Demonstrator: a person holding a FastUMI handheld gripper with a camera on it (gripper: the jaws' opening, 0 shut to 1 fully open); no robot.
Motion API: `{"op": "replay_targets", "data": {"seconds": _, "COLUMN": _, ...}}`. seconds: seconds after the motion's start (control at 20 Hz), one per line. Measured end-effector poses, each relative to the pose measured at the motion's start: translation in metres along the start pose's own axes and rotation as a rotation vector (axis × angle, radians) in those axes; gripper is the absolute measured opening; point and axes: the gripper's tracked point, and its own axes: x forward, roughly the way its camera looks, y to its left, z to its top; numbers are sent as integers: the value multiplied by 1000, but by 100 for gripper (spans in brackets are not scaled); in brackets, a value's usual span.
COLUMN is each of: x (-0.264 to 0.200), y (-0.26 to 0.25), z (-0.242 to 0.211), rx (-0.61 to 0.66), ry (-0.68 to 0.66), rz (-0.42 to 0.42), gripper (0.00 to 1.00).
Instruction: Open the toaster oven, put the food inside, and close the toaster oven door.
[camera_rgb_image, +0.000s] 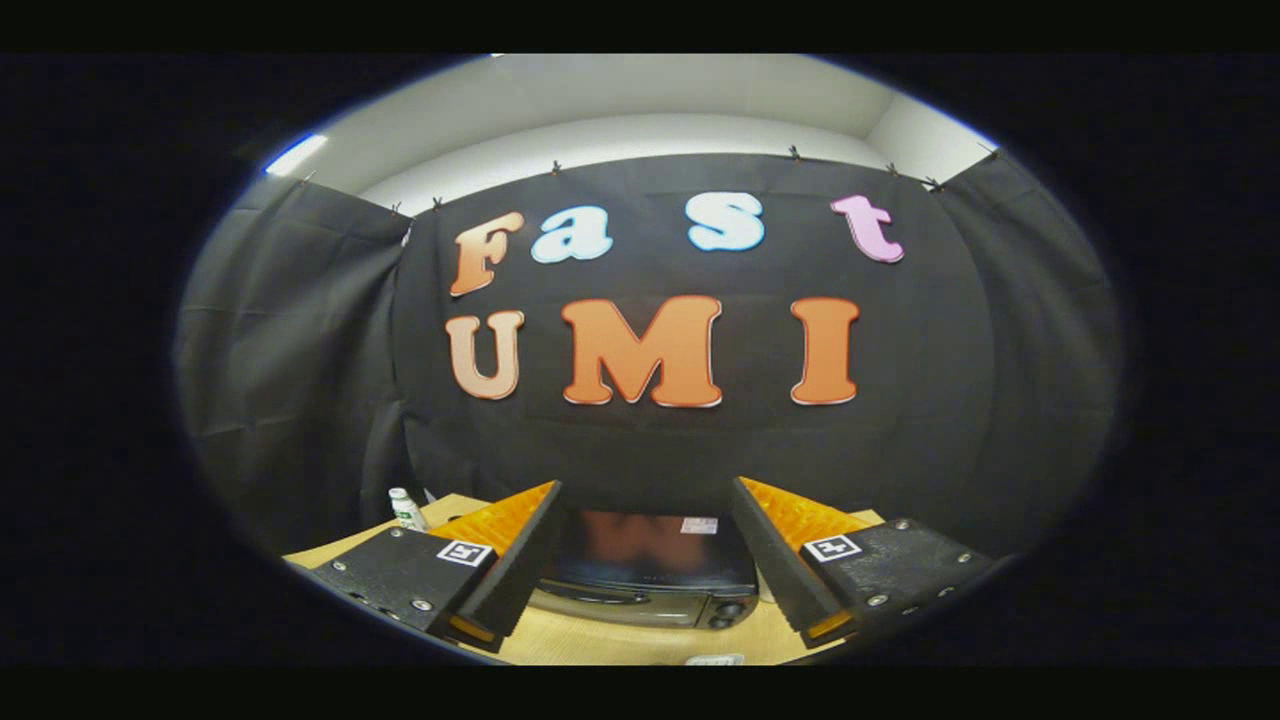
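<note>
A: Going from the left, what do you see?

B: A small white bottle (405, 508) stands at the back of the worktop (600, 640), beyond the left finger and well clear of everything else. Then come the tongs (645, 520), spread wide with nothing between the pads.

A: And the toaster oven?

B: The toaster oven (645, 575) sits on the worktop straight ahead, framed in the gap between the two fingers and lower than them, so the tongs look down over its top. Its long side runs across, from one finger toward the other. The dark top panel carries a small label, and below it I can make out a strip of the front face, with two knobs (728, 612) at the right end.

A: Is the door open or shut?

B: It looks shut, lying flush with the front, though only a thin strip of it shows. That would fit a door waiting to be opened as well as one closed again with the food inside. I can't make out any food.

A: What does any approach hinge on?

B: I'd judge it's height. The oven is dead centre between the fingers, so no sideways shift is needed; the front face is below and ahead.
</note>
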Motion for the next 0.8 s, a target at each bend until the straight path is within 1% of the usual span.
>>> {"op": "replay_targets", "data": {"seconds": 0.2, "x": -5, "y": -4, "z": 23, "rx": -9, "ry": -68, "rz": 2, "gripper": 97}}
{"op": "replay_targets", "data": {"seconds": 0.35, "x": -5, "y": -7, "z": 34, "rx": -35, "ry": -81, "rz": -6, "gripper": 97}}
{"op": "replay_targets", "data": {"seconds": 0.55, "x": -5, "y": 2, "z": 62, "rx": -35, "ry": -129, "rz": 19, "gripper": 97}}
{"op": "replay_targets", "data": {"seconds": 0.8, "x": -10, "y": 18, "z": 70, "rx": -63, "ry": -170, "rz": 44, "gripper": 97}}
